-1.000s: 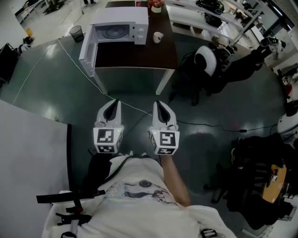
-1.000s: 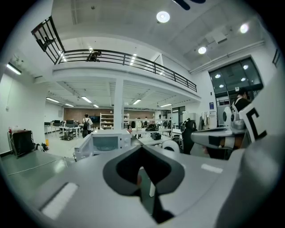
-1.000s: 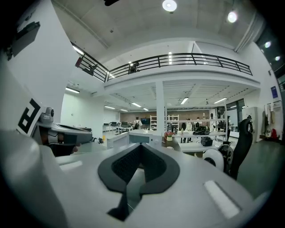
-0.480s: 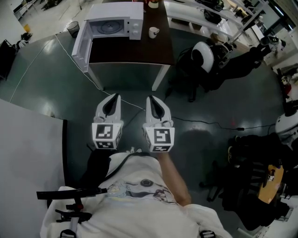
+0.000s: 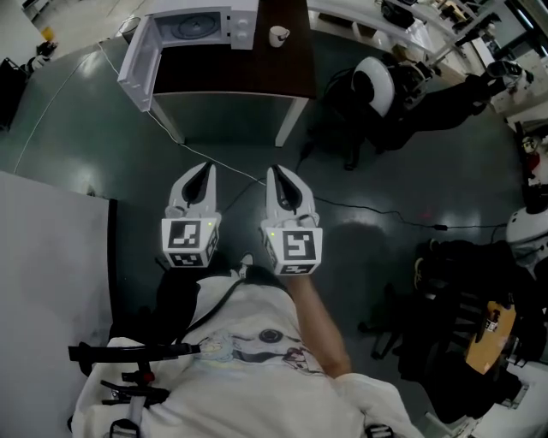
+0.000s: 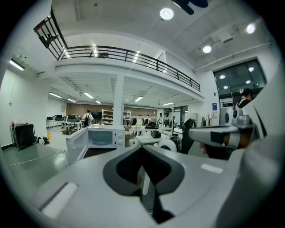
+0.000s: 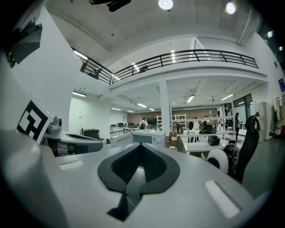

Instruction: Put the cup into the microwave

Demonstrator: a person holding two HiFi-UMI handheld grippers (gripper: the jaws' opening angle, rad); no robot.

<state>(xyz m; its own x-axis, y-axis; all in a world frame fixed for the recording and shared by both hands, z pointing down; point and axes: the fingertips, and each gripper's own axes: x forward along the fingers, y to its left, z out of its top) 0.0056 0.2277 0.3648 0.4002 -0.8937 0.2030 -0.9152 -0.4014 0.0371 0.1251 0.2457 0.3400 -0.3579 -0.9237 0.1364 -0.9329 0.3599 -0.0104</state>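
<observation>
The fingers [image 6: 84, 187] of the left gripper [image 5: 204, 171] meet at their tips and hold nothing. The right gripper [image 5: 277, 174] is likewise closed and empty. There are two grippers, one white microwave [image 5: 244, 30], one small white cup [image 5: 277, 35] and one dark brown table [image 5: 257, 73]. The grippers hover side by side over a glossy dark green floor [image 5: 77, 128] in a large hall with a railed mezzanine [image 6: 133, 55]. On the table well ahead, the microwave's door [image 5: 137, 60] hangs open to the left. Its round turntable [image 5: 190, 26] shows inside. The cup stands on the tabletop just right of the microwave.
</observation>
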